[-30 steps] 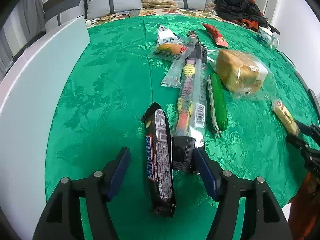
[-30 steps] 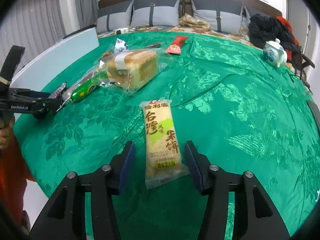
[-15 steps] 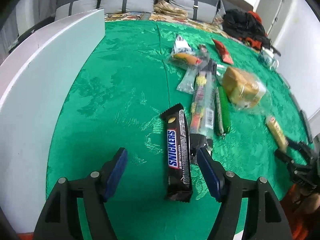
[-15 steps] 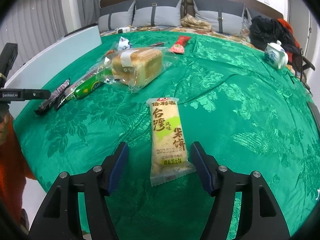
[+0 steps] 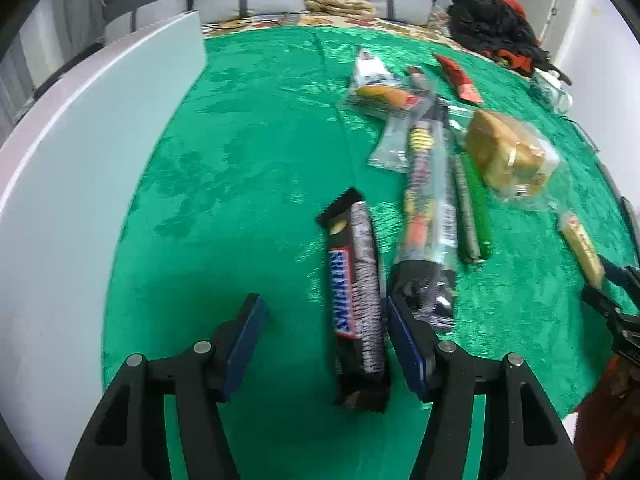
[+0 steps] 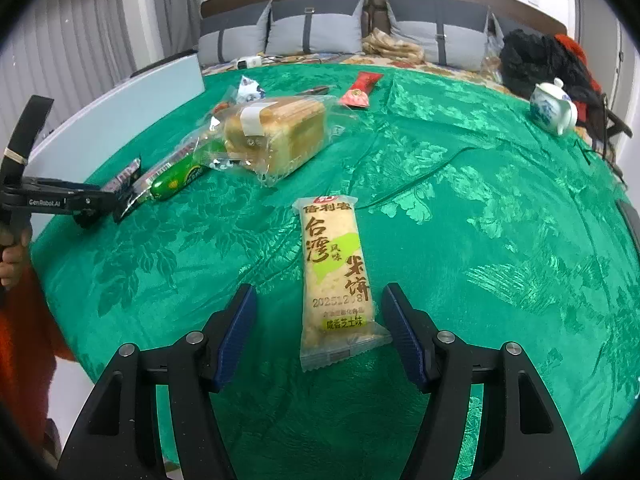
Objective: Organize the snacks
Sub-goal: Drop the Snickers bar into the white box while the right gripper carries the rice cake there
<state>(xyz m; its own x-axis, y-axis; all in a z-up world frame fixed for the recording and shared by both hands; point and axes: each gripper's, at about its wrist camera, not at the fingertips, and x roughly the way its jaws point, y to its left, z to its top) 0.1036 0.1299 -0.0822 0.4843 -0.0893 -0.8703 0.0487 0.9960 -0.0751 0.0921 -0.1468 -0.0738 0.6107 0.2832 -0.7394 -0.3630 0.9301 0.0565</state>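
long striped packet (image 5: 428, 204) motion-blurred, print unreadable; teapot (image 5: 554, 92) blurred, half hidden at rim.

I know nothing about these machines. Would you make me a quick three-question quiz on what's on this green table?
1. True or false: the Snickers bar lies between the fingers of the left gripper.
2. Which snack lies between the fingers of the right gripper? A) bread loaf B) rice cracker pack C) red packet
3. Fill in: the white-and-blue ______ stands at the cloth's far right.

Key: 1 true; 2 B; 3 teapot.
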